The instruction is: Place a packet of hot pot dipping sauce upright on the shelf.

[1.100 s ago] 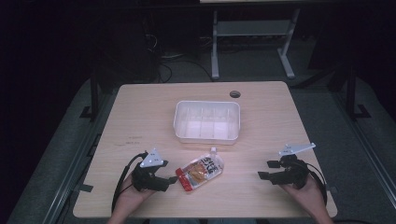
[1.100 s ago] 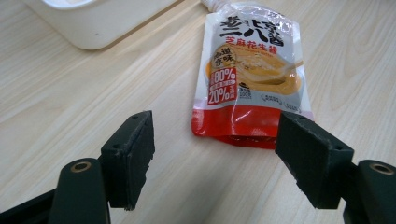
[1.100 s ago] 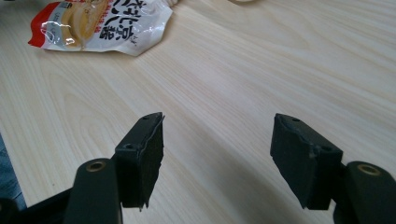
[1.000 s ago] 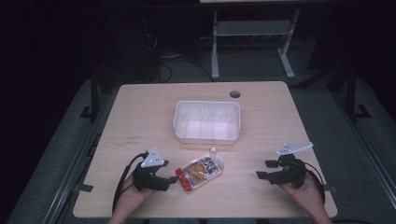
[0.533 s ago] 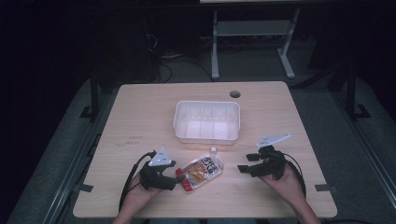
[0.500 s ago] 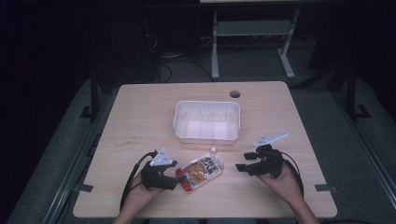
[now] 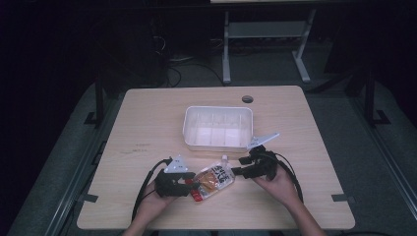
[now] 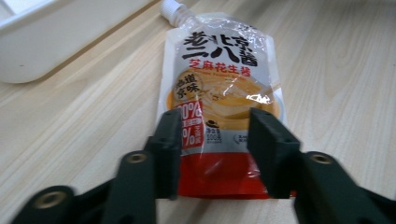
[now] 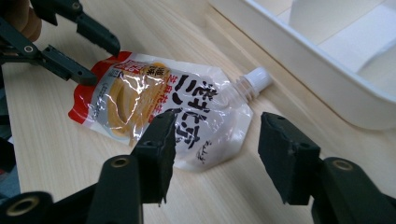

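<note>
A clear sauce pouch (image 7: 212, 181) with a white spout, black lettering and a red bottom lies flat on the wooden table. My left gripper (image 7: 192, 184) is at its red end. In the left gripper view, the jaws (image 8: 215, 121) lie over the pouch (image 8: 219, 93), a gap still between them; they have just been closing and the film looks unsqueezed. My right gripper (image 7: 238, 166) is at the spout end. In the right gripper view, its jaws (image 9: 217, 123) have just been closing and stand open, one over the pouch's (image 9: 154, 107) top corner and one over bare wood.
A white plastic bin (image 7: 219, 109) with dividers stands just beyond the pouch, close to my right gripper; its wall (image 9: 327, 79) runs along the right gripper view. The table has a cable hole (image 7: 247, 99) at the back. The left gripper's jaws (image 9: 70, 42) appear far off.
My right gripper has travelled left from the table's right side to the pouch's spout end. The left gripper has edged onto the red end. Both pairs of jaws have narrowed.
</note>
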A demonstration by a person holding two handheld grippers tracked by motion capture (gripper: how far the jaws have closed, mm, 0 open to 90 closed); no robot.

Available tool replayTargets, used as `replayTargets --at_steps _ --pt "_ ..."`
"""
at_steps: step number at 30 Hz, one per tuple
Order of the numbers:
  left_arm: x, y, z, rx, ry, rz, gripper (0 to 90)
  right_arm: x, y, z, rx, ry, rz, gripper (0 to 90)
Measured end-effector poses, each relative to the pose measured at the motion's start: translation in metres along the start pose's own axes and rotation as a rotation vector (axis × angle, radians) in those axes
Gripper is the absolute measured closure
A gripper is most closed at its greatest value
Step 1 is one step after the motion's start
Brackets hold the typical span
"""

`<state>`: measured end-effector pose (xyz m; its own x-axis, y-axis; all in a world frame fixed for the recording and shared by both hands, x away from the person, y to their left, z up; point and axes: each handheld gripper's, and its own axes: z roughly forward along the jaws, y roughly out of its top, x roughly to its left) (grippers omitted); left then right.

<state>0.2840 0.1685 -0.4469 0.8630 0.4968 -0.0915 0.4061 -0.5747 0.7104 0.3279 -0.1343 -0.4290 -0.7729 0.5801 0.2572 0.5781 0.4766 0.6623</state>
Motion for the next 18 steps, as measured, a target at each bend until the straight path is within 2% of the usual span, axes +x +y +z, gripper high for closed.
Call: replayTargets --at_steps 3,6,10,11,18 --pt "0.000 0.000 0.001 0.018 -0.001 0.003 69.1 -0.005 0.005 0.013 0.034 0.026 0.040 53.8" --pt "0.000 0.000 0.001 0.025 -0.001 0.007 72.4 -0.009 0.007 0.019 0.041 0.041 0.069 54.8" --pt "-0.001 0.000 0.004 0.053 0.017 0.025 76.6 -0.017 0.005 0.025 0.067 0.033 0.111 54.5" --pt "-0.004 0.001 0.006 0.072 0.031 0.048 77.0 -0.018 0.005 0.025 0.068 0.033 0.116 54.3" --pt "-0.006 0.002 0.011 0.104 0.031 0.057 81.6 -0.020 0.003 0.029 0.078 0.048 0.141 53.5"
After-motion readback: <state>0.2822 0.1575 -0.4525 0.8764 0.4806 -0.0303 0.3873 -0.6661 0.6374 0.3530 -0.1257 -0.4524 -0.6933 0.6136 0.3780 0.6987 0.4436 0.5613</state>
